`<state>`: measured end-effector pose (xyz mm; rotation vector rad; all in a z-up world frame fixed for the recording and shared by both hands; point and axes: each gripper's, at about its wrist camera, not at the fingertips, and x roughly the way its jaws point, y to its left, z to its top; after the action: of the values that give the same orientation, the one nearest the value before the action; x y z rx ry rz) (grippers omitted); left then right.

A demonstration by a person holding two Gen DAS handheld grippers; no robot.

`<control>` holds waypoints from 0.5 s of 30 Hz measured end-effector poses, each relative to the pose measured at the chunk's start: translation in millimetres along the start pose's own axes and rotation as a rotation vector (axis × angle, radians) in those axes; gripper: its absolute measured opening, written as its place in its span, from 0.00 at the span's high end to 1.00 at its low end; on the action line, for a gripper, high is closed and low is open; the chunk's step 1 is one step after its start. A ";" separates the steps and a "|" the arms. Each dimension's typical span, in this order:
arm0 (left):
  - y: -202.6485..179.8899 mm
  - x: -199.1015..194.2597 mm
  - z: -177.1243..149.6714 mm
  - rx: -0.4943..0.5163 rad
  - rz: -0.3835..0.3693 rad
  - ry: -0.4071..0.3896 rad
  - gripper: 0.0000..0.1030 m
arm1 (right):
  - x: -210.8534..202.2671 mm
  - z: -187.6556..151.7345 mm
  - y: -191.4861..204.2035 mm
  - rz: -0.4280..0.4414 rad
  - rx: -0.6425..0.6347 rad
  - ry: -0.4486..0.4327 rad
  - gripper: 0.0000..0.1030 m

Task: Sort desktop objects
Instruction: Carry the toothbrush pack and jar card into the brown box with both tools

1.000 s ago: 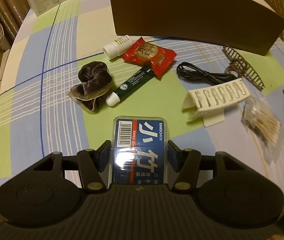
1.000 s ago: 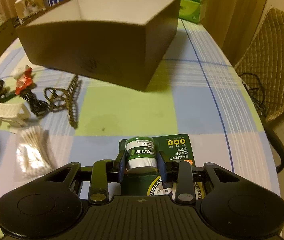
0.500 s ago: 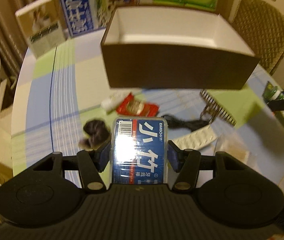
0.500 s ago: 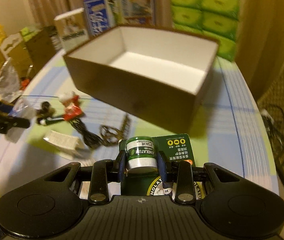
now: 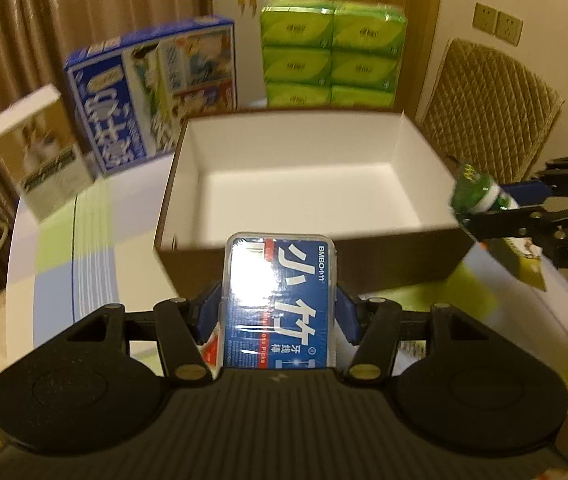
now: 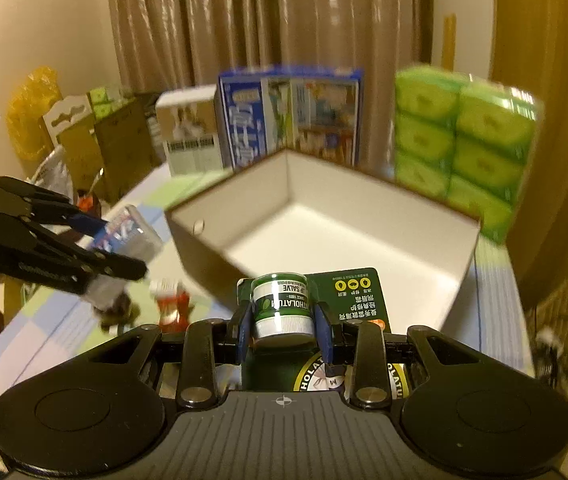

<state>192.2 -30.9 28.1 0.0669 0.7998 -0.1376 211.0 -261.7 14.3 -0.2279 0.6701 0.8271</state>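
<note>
The left gripper (image 5: 280, 306) pinched a blue floss-pick case (image 5: 280, 300) at lower centre, before the open brown box (image 5: 308, 264). The right gripper (image 6: 282, 322) clamped a green lip-salve pack (image 6: 282, 308) at lower centre, facing that box.

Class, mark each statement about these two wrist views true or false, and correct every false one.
1. The left claw grips a blue floss pick box. True.
2. The brown box already holds several items. False: its white inside is bare.
3. The right claw grips a green lip salve pack. True.
4. Red tissue packs are stacked behind the brown box. False: the tissue packs are green.
</note>
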 end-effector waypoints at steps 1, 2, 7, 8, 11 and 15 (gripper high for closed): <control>-0.4 2.4 6.9 0.003 -0.006 -0.007 0.47 | 3.0 7.3 -2.8 0.001 0.002 -0.015 0.70; -0.6 5.5 14.1 0.005 -0.012 -0.012 0.47 | 4.9 13.4 -5.2 0.001 0.002 -0.029 0.70; 0.3 25.7 49.7 0.010 -0.021 -0.027 0.47 | 26.3 42.6 -18.5 -0.023 -0.002 -0.054 0.70; 0.7 30.6 56.0 0.011 -0.022 -0.030 0.47 | 31.1 46.1 -21.4 -0.030 -0.002 -0.053 0.70; 0.6 47.3 72.0 0.013 -0.021 -0.017 0.47 | 47.7 54.1 -33.4 -0.048 0.017 -0.048 0.70; 0.3 72.1 87.8 0.009 -0.013 0.010 0.47 | 68.3 58.5 -49.1 -0.060 0.068 -0.041 0.70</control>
<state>304.3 -47.4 37.3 0.0712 0.8096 -0.1534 307.7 -227.7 13.3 -0.1681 0.6496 0.7485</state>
